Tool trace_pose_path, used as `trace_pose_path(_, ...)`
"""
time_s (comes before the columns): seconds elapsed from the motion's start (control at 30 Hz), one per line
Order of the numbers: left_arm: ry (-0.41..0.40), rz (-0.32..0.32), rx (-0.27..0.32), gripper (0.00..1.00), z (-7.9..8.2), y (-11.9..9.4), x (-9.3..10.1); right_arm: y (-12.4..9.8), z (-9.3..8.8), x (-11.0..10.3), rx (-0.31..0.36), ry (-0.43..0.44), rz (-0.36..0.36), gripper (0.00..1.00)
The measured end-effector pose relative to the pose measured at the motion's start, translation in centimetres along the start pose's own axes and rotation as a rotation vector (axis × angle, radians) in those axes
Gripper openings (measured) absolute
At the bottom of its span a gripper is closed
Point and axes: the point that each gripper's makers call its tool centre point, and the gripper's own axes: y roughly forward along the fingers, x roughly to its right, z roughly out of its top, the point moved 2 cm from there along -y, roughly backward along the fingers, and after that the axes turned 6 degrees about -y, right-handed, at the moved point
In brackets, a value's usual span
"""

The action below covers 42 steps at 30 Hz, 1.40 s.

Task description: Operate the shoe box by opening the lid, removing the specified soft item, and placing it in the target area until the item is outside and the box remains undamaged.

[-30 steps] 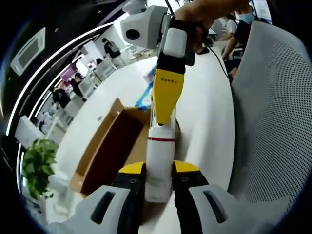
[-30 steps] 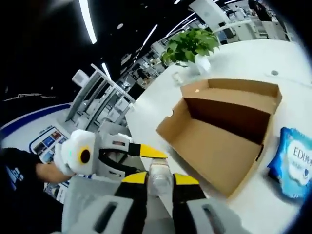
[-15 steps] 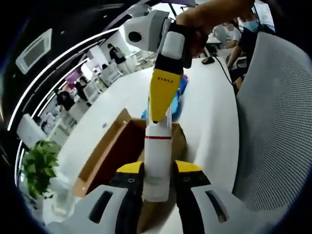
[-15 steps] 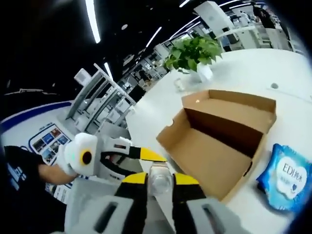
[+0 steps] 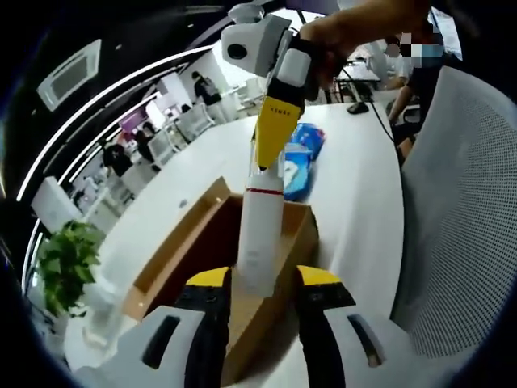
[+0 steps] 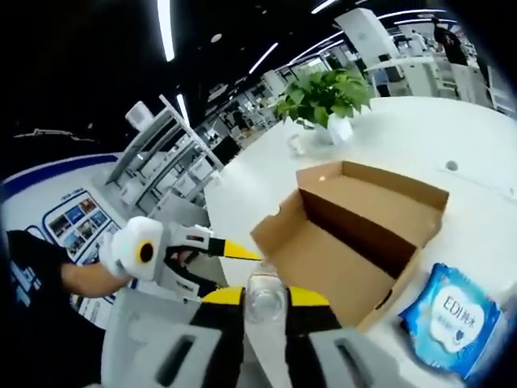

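- Between the yellow tips of my left tongs (image 5: 264, 283), at 6 o'clock in the left gripper view, stands the lower end of a white bottle (image 5: 260, 234). The jaws sit a little wider than it, with a sliver of brown showing on each side, so they are released.
- At 12 o'clock in that view my right tongs (image 5: 271, 162) come down and pinch the bottle's upper end, above its red band.
- In the right gripper view the jaws are clenched on the bottle's clear end at 6 o'clock. The rest of the bottle is hidden behind them.
- Behind the bottle, the shoe box (image 6: 355, 234) sits on the white table (image 6: 452, 137) with its lid thrown back. Its floor near my jaws is covered, so I cannot tell what lies there.
- At 5 o'clock in the right gripper view the blue wipes pack (image 6: 448, 311) lies flat on the table, just beside the box and outside it. Its far corner is cut off by the edge of the view.
- At 3 o'clock in the left gripper view a grey mesh chair (image 5: 460, 218) blocks that side.
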Motion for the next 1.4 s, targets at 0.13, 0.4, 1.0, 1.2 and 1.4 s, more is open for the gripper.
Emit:
trace_pose_path(0.13, -0.018, 0.012, -0.010, 0.28, -0.5, -0.3, -0.4, -1.0, 0.4, 0.8, -0.001, -0.018, -0.018, 0.14)
trace_pose_path(0.4, -0.067, 0.049, -0.030, 0.22, -1.9, -0.8, -1.7, -3.1, 1.7, 2.2, -0.001, -0.076, -0.064, 0.14)
trace_pose_path(1.0, -0.238, 0.176, -0.088, 0.16, -5.6, -3.0, -6.2, -7.9, 4.3, 6.6, -0.014, -0.214, -0.171, 0.14)
trace_pose_path(1.2, -0.278, 0.219, -0.121, 0.17, -7.5, -3.8, -7.9, -8.9, 4.3, 7.5, -0.043, -0.257, -0.201, 0.14)
trace_pose_path(1.4, -0.356, 0.252, -0.117, 0.15, -8.4, -4.3, -9.1, -10.0, 4.5, 8.3, -0.063, -0.293, -0.232, 0.14)
